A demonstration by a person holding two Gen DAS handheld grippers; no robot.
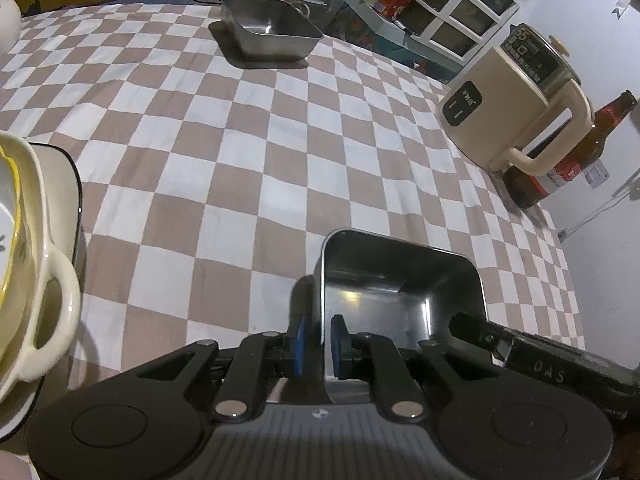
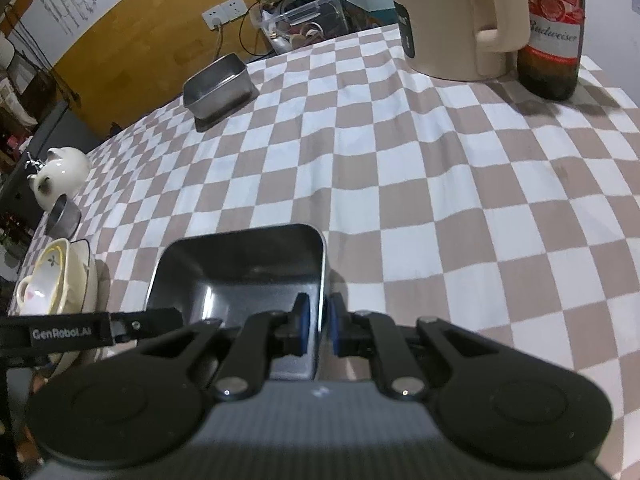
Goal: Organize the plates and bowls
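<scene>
Nearest in both wrist views: a square steel tray point(image 1: 400, 280) clamped from two sides. Left hand-held gripper point(image 1: 320, 344) clenched on the tray's left wall, one blue pad outside, the other inside. Right hand-held gripper point(image 2: 319, 326) likewise clenched on the opposite wall, again a pad on each face of the thin metal. Tray empty and dark inside, sitting low over the checked tablecloth point(image 1: 240, 160), brown and white squares; hard to tell whether touching the cloth or just above it. Each gripper's black finger also visible in the other's view, reaching in at the tray's far edge. Just to the left of the tray, near the table's front edge, a stack of crockery: a cream two-handled bowl point(image 1: 36, 280) nested with a yellow-rimmed floral dish point(image 2: 46, 276) on a white plate with a dark rim point(image 1: 60, 168). Behind that stack, along the left edge, a small metal cup point(image 2: 64, 214) lying tilted, and beyond it a white ceramic teapot point(image 2: 62, 174). Across the open middle of the table, to the right, a cream electric kettle point(image 1: 516, 108) with a dark control panel, and a brown beer bottle point(image 2: 554, 32) with a red and white label standing just beside its handle. At the far side, well apart from the held one, a second steel tray point(image 1: 268, 30) resting flat on the cloth. Beyond the table, a clear plastic bin point(image 2: 300, 20) of clutter, a wall socket point(image 2: 224, 14), and a white shelf unit point(image 1: 452, 8).
</scene>
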